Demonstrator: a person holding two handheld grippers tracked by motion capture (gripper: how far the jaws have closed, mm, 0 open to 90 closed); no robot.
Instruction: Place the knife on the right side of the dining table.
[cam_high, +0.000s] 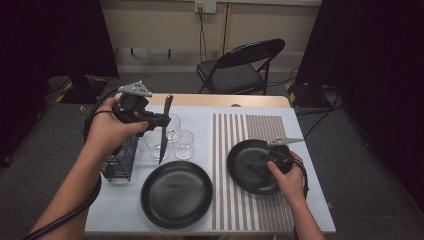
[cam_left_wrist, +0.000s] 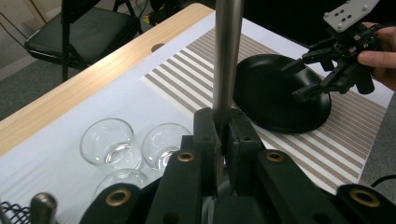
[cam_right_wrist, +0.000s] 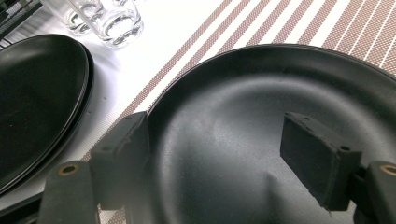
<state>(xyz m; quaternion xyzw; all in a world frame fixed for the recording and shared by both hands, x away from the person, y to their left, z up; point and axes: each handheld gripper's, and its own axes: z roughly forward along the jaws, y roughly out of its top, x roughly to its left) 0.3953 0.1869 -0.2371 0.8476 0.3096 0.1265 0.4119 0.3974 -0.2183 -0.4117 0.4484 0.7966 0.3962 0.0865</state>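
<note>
My left gripper (cam_high: 161, 121) (cam_left_wrist: 223, 135) is shut on a long metal knife (cam_high: 164, 131) (cam_left_wrist: 227, 60) and holds it nearly upright above three clear glasses (cam_high: 172, 137) (cam_left_wrist: 111, 142). Over a black plate (cam_high: 246, 172) (cam_right_wrist: 243, 107) (cam_left_wrist: 271, 93) on the striped placemat (cam_high: 250, 127), my right gripper (cam_high: 261, 165) (cam_right_wrist: 219, 144) (cam_left_wrist: 314, 70) stands open. Its jaws straddle the plate's inside with nothing between them. A second black plate (cam_high: 176, 194) (cam_right_wrist: 37, 93) lies on the white mat near the front edge.
A black wire basket (cam_high: 121, 160) (cam_left_wrist: 11, 210) sits at the left of the table with a metal handle (cam_left_wrist: 43, 205) sticking out of it. A folding chair (cam_high: 240, 65) stands behind the table's far wooden edge (cam_high: 220, 100).
</note>
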